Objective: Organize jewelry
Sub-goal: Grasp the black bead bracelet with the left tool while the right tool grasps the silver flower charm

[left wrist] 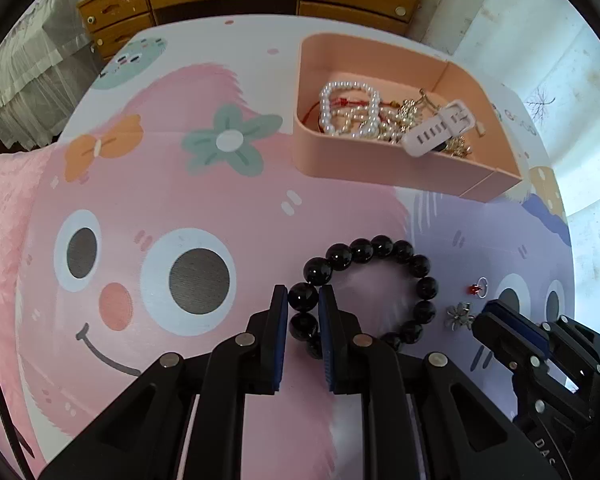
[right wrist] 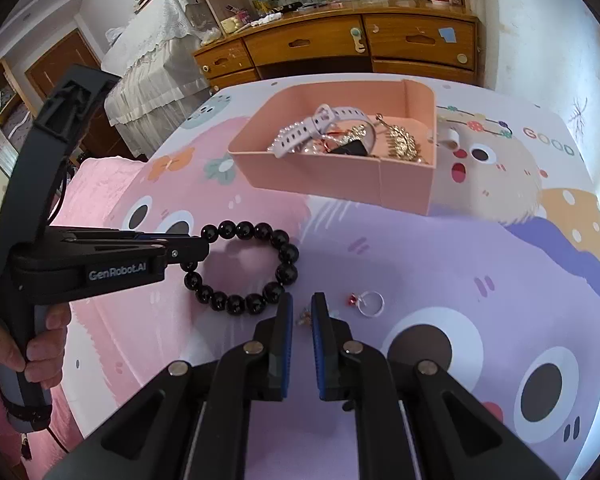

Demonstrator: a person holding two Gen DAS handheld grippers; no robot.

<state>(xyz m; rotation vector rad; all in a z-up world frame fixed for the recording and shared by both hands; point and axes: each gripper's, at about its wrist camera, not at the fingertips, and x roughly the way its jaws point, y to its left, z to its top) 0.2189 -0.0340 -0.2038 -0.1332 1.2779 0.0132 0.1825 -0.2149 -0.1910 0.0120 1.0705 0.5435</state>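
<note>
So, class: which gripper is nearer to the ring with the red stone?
Right. The right gripper is closed on a small flower charm just beside the ring; the left gripper grips the black bead bracelet, farther away.

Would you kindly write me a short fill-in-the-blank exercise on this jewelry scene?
1. The left gripper is shut on the ____ bead bracelet.
2. The pearl bracelet lies inside the ____ box.
3. The right gripper is shut on a small flower-shaped ____.
4. The ring has a ____ stone.

Missing: black; pink; charm; red
</note>
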